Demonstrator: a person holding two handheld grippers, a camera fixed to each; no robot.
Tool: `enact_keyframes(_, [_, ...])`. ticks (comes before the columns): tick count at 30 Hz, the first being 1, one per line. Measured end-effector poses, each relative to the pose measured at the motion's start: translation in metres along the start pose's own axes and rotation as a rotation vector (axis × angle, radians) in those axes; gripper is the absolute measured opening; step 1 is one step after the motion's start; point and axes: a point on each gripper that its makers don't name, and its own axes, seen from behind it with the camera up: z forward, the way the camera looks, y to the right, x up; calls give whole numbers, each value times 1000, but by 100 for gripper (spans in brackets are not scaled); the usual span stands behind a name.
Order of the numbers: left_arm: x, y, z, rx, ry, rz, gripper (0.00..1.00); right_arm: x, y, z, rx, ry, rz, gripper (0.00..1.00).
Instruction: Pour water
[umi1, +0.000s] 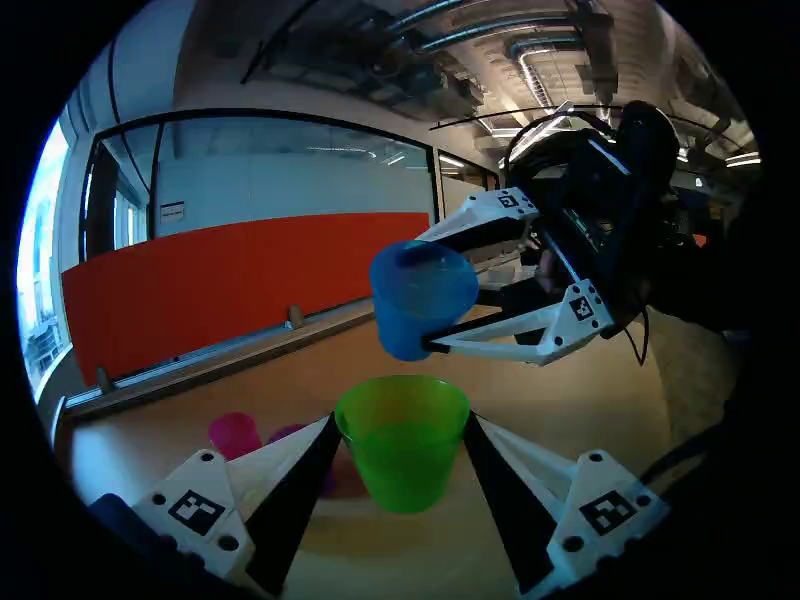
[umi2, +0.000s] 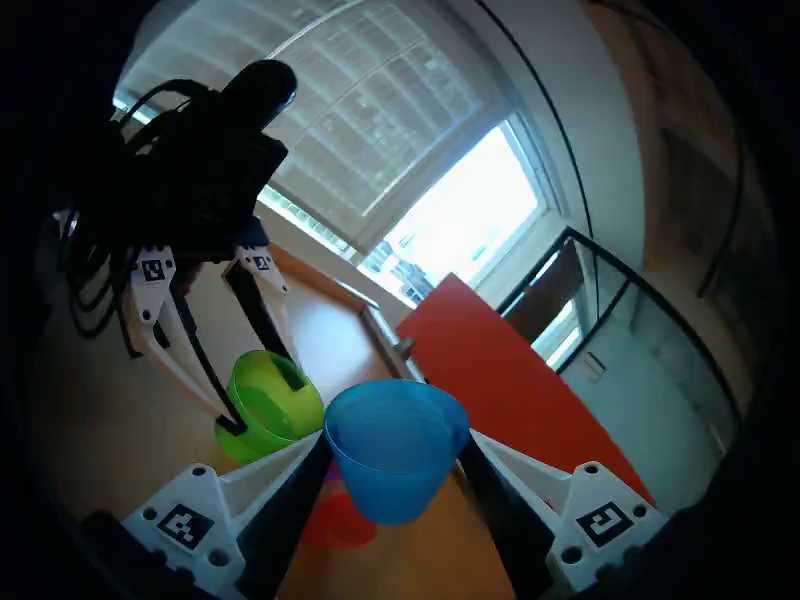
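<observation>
our left gripper (umi1: 402, 428) pinches the green cup (umi1: 403, 455) at lower centre, and our right gripper (umi2: 396, 440) pinches the blue cup (umi2: 393, 465). we'd tip blue slowly, lip over green's mouth.

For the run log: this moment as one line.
stage: before pour | left gripper: shut on green cup | right gripper: shut on blue cup, held higher | table: pink cup

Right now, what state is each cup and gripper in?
green cup: upright, gripped, contents unclear.
blue cup: gripped, held higher than the green cup, no water stream visible.
pink cup: standing free on the table.
left gripper: shut on the green cup.
right gripper: shut on the blue cup.
</observation>
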Motion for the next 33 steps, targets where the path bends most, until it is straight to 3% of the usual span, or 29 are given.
enact_keyframes(7, [-3, -4, -2, 13, -9, -4, 87, -18, -8, -6, -1, -50, 195, 90])
enact_keyframes(17, [-13, -8, -4, 30, -32, -12, 87, -40, -21, -12, 50, -115, 412, 90])
enact_keyframes(22, [-21, -12, -4, 40, -50, -13, 87, -58, -26, -16, 66, -159, 462, 90])
enact_keyframes(33, [-41, -28, -1, 88, -87, -10, 87, -91, -36, -22, 87, -246, 510, 90])
